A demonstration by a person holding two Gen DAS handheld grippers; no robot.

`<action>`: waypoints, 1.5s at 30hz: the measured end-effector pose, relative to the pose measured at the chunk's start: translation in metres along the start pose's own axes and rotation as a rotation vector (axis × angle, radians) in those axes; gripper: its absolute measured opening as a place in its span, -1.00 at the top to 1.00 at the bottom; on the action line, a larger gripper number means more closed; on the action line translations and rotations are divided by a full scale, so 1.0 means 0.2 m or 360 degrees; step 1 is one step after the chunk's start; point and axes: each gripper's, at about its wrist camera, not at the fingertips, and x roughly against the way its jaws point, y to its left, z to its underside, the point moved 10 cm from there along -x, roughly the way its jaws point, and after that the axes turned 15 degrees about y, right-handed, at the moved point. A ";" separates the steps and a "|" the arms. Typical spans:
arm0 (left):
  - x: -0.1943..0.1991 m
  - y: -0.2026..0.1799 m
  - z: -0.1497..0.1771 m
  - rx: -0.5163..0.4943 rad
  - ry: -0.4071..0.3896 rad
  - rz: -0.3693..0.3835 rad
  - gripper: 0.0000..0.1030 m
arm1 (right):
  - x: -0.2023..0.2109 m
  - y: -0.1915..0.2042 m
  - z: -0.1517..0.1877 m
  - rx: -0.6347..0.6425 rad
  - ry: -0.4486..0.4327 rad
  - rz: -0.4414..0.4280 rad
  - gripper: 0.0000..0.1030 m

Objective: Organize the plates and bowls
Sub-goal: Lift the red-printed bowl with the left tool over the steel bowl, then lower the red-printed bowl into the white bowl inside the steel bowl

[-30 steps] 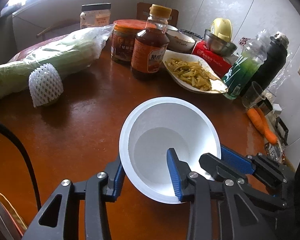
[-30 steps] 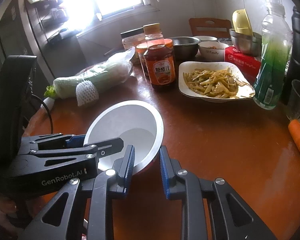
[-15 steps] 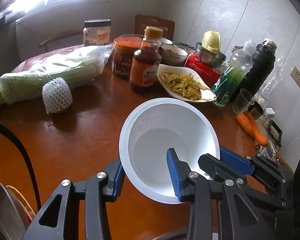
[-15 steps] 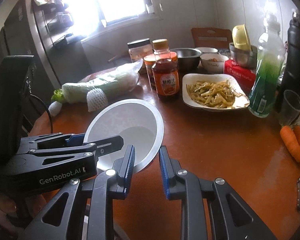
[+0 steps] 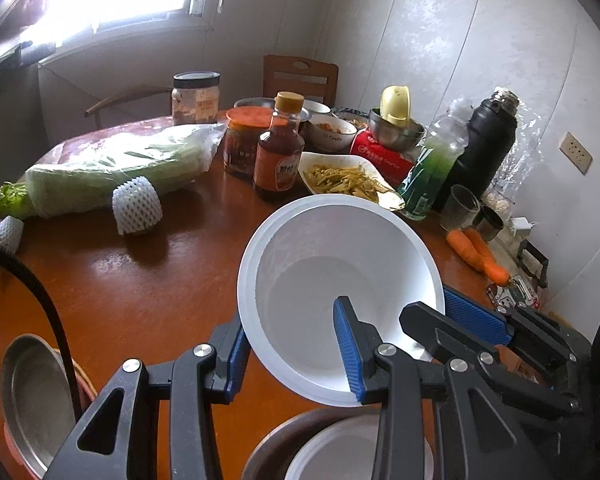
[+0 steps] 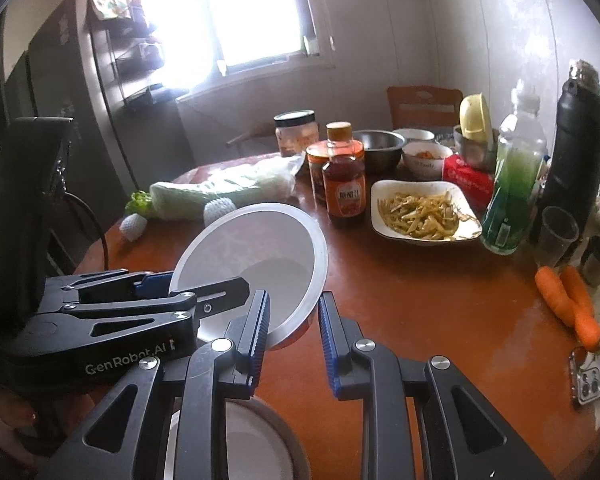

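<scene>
While the white bowl (image 5: 340,288) is hanging clear above the tabletop (image 5: 140,280) at the frame's centre, much of the organizing is looking unfinished: a metal plate (image 5: 32,396) is sitting alone at lower left, and a metal dish holding a white one (image 5: 340,452) is waiting at the bottom edge. The left gripper (image 5: 292,356) is pinching the bowl's near rim between nearly closed jaws, one finger inside and one outside. The right gripper (image 6: 292,320) is clamping the rim at its right side, jaws almost fully closed.
</scene>
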 end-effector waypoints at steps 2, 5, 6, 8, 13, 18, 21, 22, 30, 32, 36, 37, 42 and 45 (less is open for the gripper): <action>0.02 -0.01 0.02 -0.0002 -0.0008 -0.0001 0.23 | 0.04 0.02 0.02 0.0008 -0.0015 0.0004 0.49; 0.06 -0.02 0.06 -0.0007 -0.0022 0.0000 0.23 | 0.08 0.05 0.04 0.0018 -0.0033 0.0006 0.49; 0.07 -0.02 0.07 -0.0008 -0.0027 0.0000 0.23 | 0.10 0.05 0.05 0.0019 -0.0036 0.0007 0.49; 0.09 -0.04 0.10 -0.0014 -0.0038 0.0002 0.23 | 0.13 0.07 0.07 0.0027 -0.0051 0.0007 0.49; 0.15 -0.05 0.17 -0.0028 -0.0058 -0.0003 0.23 | 0.19 0.11 0.13 0.0037 -0.0069 0.0007 0.48; 0.20 -0.08 0.22 -0.0040 -0.0076 -0.0014 0.23 | 0.25 0.15 0.18 0.0048 -0.0090 0.0005 0.48; 0.23 -0.10 0.25 -0.0050 -0.0087 -0.0011 0.23 | 0.29 0.17 0.22 0.0051 -0.0097 0.0010 0.48; 0.24 -0.11 0.26 -0.0058 -0.0091 -0.0012 0.23 | 0.30 0.16 0.23 0.0052 -0.0100 0.0011 0.48; 0.28 -0.17 0.34 -0.0099 -0.0087 -0.0028 0.23 | 0.38 0.17 0.31 0.0028 -0.0116 -0.0010 0.48; 0.27 -0.17 0.37 -0.0101 -0.0072 -0.0036 0.23 | 0.38 0.17 0.34 0.0026 -0.0110 -0.0012 0.48; 0.25 -0.17 0.41 -0.0107 -0.0046 -0.0044 0.23 | 0.37 0.18 0.38 0.0025 -0.0091 -0.0016 0.48; 0.24 -0.17 0.42 -0.0106 -0.0040 -0.0047 0.23 | 0.37 0.18 0.40 0.0022 -0.0088 -0.0018 0.48; 0.22 -0.17 0.47 -0.0105 -0.0018 -0.0056 0.23 | 0.36 0.18 0.45 0.0018 -0.0061 -0.0017 0.47; 0.21 -0.16 0.49 -0.0105 -0.0005 -0.0062 0.23 | 0.34 0.19 0.47 0.0018 -0.0043 -0.0020 0.47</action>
